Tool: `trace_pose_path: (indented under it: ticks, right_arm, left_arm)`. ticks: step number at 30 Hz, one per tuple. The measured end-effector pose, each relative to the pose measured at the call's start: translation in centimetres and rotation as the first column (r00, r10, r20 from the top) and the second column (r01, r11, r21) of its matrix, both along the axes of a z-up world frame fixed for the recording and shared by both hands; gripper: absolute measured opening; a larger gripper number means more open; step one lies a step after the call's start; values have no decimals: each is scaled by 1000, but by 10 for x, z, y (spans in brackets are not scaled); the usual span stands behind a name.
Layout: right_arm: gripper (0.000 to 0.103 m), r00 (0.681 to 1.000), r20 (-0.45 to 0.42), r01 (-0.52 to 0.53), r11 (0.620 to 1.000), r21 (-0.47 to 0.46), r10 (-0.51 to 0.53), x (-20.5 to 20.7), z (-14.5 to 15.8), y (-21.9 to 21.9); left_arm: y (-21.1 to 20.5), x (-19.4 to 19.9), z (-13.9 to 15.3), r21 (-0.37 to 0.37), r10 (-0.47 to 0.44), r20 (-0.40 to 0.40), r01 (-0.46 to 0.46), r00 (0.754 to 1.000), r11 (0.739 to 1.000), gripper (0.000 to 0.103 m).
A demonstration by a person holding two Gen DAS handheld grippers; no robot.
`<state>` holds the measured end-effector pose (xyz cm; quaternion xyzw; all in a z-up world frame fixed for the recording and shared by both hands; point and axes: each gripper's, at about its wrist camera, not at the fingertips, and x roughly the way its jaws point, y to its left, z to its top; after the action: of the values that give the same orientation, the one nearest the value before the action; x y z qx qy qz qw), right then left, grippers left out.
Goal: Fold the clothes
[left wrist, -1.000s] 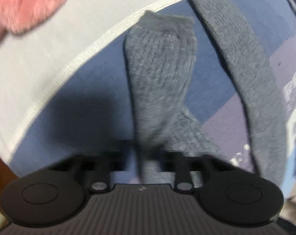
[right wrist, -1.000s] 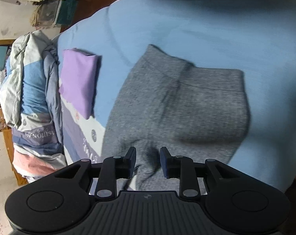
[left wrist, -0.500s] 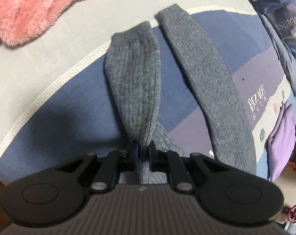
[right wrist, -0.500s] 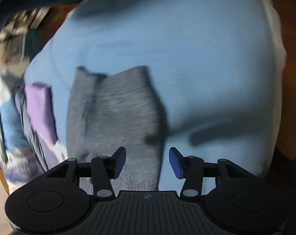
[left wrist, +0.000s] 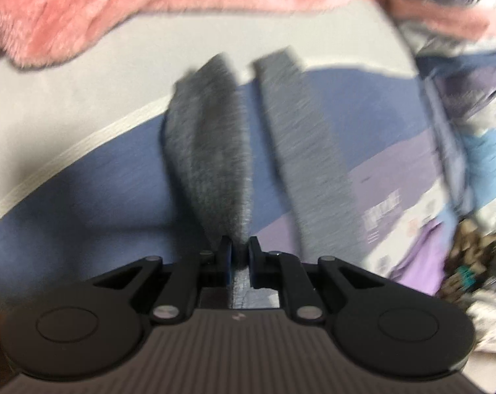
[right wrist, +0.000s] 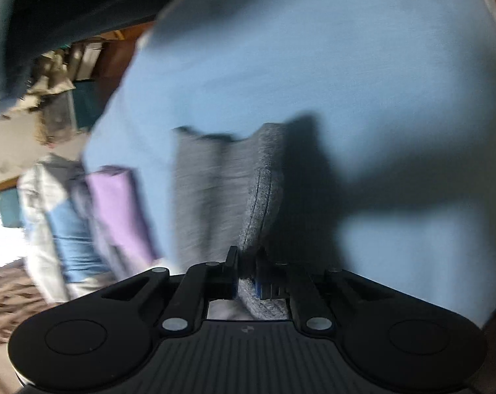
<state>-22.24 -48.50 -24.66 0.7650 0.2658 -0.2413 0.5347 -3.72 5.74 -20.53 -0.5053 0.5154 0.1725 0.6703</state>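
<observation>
Trousers [left wrist: 211, 151]: grey, on bed [left wrist: 93, 177], one leg lifted
Left gripper [left wrist: 239, 254]: clenched on leg fabric
Right gripper [right wrist: 246, 264]: clenched on trousers' other end
Blanket [left wrist: 67, 16]: pink, beyond trousers

The right gripper [right wrist: 247, 271] pinched a fold of the grey garment [right wrist: 234, 184]; a purple cloth [right wrist: 119, 213] lay to its left on the bed [right wrist: 362, 82].

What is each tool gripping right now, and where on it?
Both tools are shut on the grey knit pants. The left tool pinches the near end of one leg; the right tool pinches a raised fold at the near edge of the wider part.
</observation>
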Motion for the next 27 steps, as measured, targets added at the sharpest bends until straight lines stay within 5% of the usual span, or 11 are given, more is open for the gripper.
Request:
trace_pose_path:
  ticks: [3,10,16,19,22,23,25,27]
  right_arm:
    - [10,998,34,49,998,47,-50,21,24,-6]
    - [10,999,-32,12,1000,-10,-13,126,17,-20]
    - [9,976,-202,-107,984,-144,77,195,-11,-42]
    - [14,951,-254,-245,932,-267,177,214,-5,-54]
    - [37,879,-275,-471,800,-372,390,233,19,-48]
    - [45,834,-283,-552,722,-417,474,240,31,-39]
    - [54,678,-301,-704,476,-527,670,256,60,-3]
    - [66,455,-308,-775,201,-599,835,268,78,49]
  left_arm:
    - [16,17,30,-11,59,138,-58,989,998,8]
    - [26,84,63,64,-35,232,21,972,998,8]
    - [-2,77,52,110,-186,149,171,971,979,9]
    - [-8,56,28,82,-197,87,190,976,978,11]
    - [-8,38,10,76,-215,37,212,976,974,12]
    - [-7,33,6,79,-223,24,220,975,972,12]
    - [-3,24,-1,86,-235,-6,234,972,968,14]
    - [4,17,-6,91,-232,-28,233,972,968,26]
